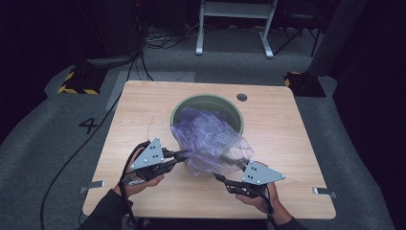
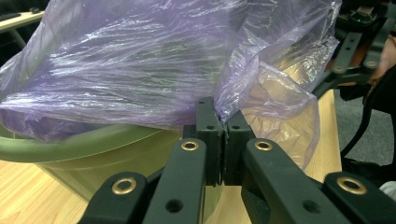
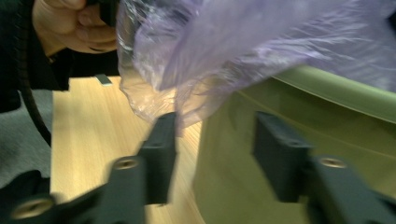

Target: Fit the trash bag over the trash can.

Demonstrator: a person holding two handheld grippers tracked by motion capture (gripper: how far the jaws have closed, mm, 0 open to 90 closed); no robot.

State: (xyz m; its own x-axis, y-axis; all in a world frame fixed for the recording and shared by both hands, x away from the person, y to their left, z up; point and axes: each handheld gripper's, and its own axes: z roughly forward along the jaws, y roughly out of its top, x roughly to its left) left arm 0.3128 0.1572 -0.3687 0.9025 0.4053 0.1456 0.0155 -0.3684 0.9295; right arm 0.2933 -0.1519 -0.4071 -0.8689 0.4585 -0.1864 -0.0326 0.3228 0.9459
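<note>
While a green bin [image 1: 208, 101] is standing near the middle of the wooden tabletop [image 1: 282, 143], a thin purple plastic bag [image 1: 210, 139] is lying crumpled over its near rim and is spilling down toward the person. In the high view part of the bag is sitting inside the mouth of the bin, and the rest is hanging in front of it, between the two grippers.

The left gripper [image 1: 184, 154] is reaching the bag from the left side, and the left hand [image 1: 143, 181] is holding its handle close to the near edge of the tabletop. In the left gripper view its fingers [image 2: 208, 133] are pressing together, and a fold of the purple film is being pinched between them, just above the rim of the bin.

The right gripper [image 1: 219, 178] is lying low on the tabletop, just below the hanging part of the bag, with the right hand [image 1: 256, 196] behind it. In the right gripper view its fingers [image 3: 161, 151] are standing wide apart and are holding nothing; the lower edge of the bag is hanging just above the left one, and the green wall of the bin is showing between them. This view is a little blurred.

Black cables [image 1: 72, 158] are running from the left gripper over the grey floor [image 1: 43, 143].
</note>
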